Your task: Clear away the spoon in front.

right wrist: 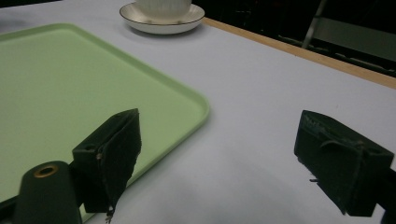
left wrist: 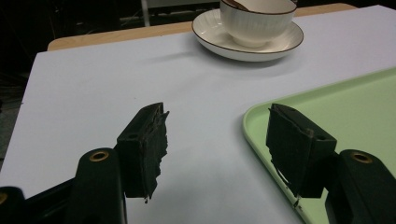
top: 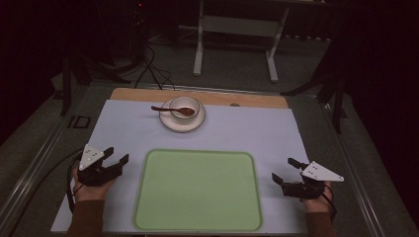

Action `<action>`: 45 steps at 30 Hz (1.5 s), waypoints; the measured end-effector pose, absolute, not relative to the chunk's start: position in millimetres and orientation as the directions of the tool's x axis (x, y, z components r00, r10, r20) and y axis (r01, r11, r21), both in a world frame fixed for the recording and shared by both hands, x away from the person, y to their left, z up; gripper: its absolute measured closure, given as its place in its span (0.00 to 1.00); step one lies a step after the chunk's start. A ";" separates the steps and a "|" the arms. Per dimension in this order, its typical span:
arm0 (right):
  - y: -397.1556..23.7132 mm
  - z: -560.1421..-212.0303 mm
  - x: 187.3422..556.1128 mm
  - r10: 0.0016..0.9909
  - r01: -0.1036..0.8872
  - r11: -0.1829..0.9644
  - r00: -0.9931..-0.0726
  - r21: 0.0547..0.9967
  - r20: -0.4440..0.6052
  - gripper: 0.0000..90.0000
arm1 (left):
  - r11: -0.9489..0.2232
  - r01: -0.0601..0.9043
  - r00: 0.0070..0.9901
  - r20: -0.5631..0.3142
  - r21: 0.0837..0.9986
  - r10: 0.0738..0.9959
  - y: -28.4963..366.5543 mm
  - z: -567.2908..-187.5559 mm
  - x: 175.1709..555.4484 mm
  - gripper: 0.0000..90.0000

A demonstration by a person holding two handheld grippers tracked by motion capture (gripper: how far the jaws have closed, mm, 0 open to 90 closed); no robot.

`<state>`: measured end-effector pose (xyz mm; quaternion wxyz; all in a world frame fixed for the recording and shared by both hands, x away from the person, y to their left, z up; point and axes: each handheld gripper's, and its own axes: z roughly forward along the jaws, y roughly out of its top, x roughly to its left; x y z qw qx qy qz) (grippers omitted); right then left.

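Note:
A pale green tray (top: pixel 197 190) lies on the white mat near the front edge, with nothing on it. Behind it a white cup (top: pixel 185 107) stands on a white saucer (top: pixel 183 123), and a brown spoon (top: pixel 170 109) rests across the cup with its handle pointing left. My left gripper (top: pixel 116 156) sits left of the tray, open, with nothing between its jaws. In the left gripper view the tray's corner (left wrist: pixel 327 107) lies behind the right jaw, and the cup (left wrist: pixel 257 21) stands farther off. My right gripper (top: pixel 285 170) rests right of the tray, open and holding nothing.
The white mat (top: pixel 247 133) covers a wooden tabletop (top: pixel 247 100) whose far edge shows as a tan strip. Beyond the table stand a white frame (top: pixel 234 34) and dark cables on the floor. Grey rails run along both table sides.

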<state>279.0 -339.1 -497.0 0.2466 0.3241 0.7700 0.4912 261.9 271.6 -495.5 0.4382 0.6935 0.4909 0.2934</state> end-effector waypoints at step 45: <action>-341.8 -496.7 278.9 0.750 0.256 0.291 -0.659 0.922 -0.054 0.16 | -0.122 0.390 0.385 -0.041 0.913 0.922 256.5 -446.5 304.2 0.42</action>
